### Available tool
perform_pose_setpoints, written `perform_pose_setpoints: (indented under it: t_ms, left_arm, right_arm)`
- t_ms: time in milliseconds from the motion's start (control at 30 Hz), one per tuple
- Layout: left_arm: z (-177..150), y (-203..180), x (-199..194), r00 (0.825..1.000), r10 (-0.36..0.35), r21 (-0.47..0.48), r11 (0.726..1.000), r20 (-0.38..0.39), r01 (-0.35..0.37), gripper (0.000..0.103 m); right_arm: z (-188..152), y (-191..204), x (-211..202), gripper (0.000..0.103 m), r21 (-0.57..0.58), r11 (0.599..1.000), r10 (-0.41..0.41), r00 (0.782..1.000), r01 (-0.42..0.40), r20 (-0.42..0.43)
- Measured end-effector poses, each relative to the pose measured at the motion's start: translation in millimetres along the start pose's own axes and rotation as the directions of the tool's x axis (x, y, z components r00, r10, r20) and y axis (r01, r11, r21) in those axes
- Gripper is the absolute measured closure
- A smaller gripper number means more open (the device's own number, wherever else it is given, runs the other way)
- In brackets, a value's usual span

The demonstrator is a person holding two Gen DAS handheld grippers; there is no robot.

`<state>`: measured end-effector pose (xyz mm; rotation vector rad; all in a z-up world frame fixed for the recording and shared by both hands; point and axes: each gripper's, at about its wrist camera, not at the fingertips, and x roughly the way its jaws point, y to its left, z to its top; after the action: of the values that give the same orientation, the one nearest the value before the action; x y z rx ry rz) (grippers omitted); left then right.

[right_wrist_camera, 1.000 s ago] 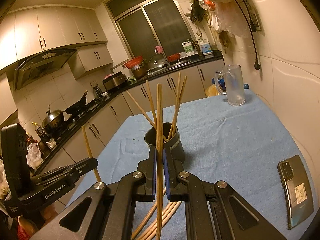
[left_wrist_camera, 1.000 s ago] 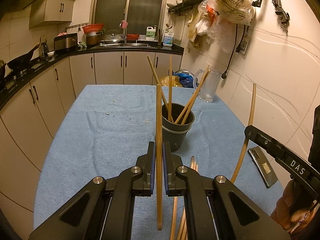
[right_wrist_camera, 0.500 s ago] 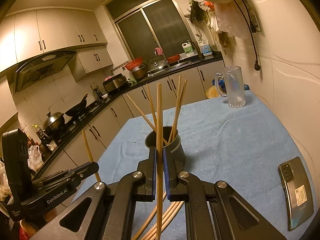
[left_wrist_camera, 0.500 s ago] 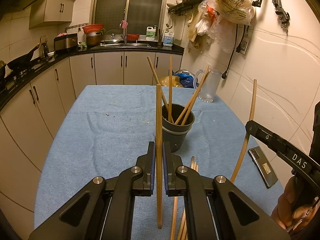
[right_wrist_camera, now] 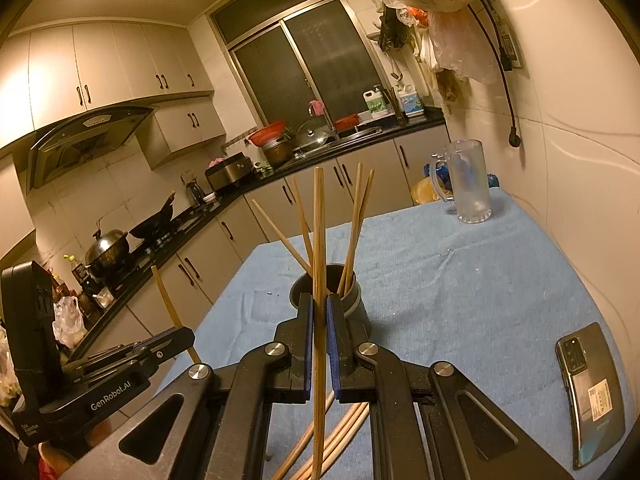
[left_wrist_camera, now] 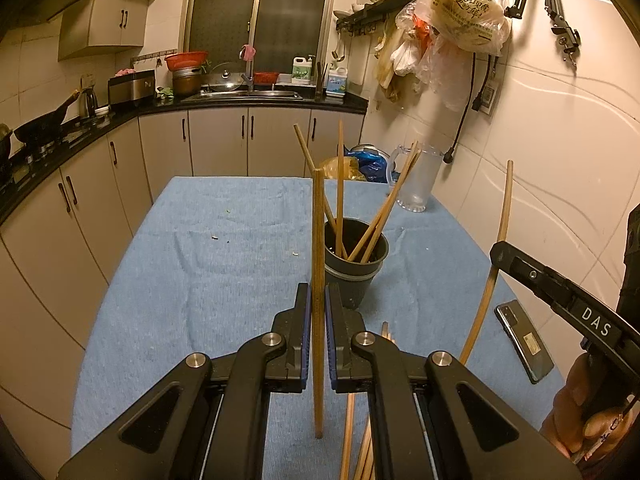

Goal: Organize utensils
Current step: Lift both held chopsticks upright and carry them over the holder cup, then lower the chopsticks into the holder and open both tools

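Observation:
A dark round holder (left_wrist_camera: 356,264) stands on the blue cloth with several wooden chopsticks leaning in it; it also shows in the right wrist view (right_wrist_camera: 332,300). My left gripper (left_wrist_camera: 318,308) is shut on one upright chopstick (left_wrist_camera: 318,240), just in front of the holder. My right gripper (right_wrist_camera: 319,312) is shut on another upright chopstick (right_wrist_camera: 319,240), also close before the holder. Loose chopsticks (right_wrist_camera: 340,428) lie on the cloth below the grippers. The right gripper shows at the right of the left wrist view (left_wrist_camera: 500,252), the left gripper at the left of the right wrist view (right_wrist_camera: 188,334).
A phone (right_wrist_camera: 592,392) lies at the table's right edge by the wall. A clear glass mug (right_wrist_camera: 466,184) stands at the far right corner. The blue cloth (left_wrist_camera: 224,260) covers the table. Kitchen counters and cabinets run along the left and back.
Both grippers have risen slightly with their chopsticks and drawn a little closer to the holder. Both stay shut.

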<state>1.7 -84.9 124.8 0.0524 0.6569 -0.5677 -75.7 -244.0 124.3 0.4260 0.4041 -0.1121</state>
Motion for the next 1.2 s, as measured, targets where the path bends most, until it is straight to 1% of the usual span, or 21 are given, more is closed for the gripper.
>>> perform_pose_setpoints:
  t_ms: [233,500,733,933,1200]
  left_arm:
    - [6.2,0.8,-0.1,1.000,0.003,0.000,1.000,0.004,-0.003,0.097]
    - [21.2,1.0,2.1,1.000,-0.007,-0.005,1.000,0.004,0.007,0.097]
    - [38.0,1.1,-0.2,1.000,-0.016,-0.004,1.000,0.023,0.016,0.097]
    - [60.7,2.1,-5.8,0.998,-0.027,-0.007,1.000,0.051,0.028,0.097]
    - [105.7,7.3,-24.0,0.991,-0.054,-0.028,0.998,0.125,0.058,0.097]
  right_arm:
    - [7.5,0.6,3.1,0.095,0.000,1.000,-0.003,1.000,0.003,0.010]
    - [11.4,-1.8,5.6,0.095,0.004,1.000,-0.003,1.000,0.003,0.012]
    - [28.1,-2.3,11.2,0.095,0.010,1.000,-0.010,0.999,0.009,0.043]
    - [47.9,-3.7,16.1,0.096,0.030,0.999,-0.020,0.997,0.018,0.076]
    - [81.9,-4.7,27.3,0.096,0.051,0.998,-0.048,0.988,0.041,0.147]
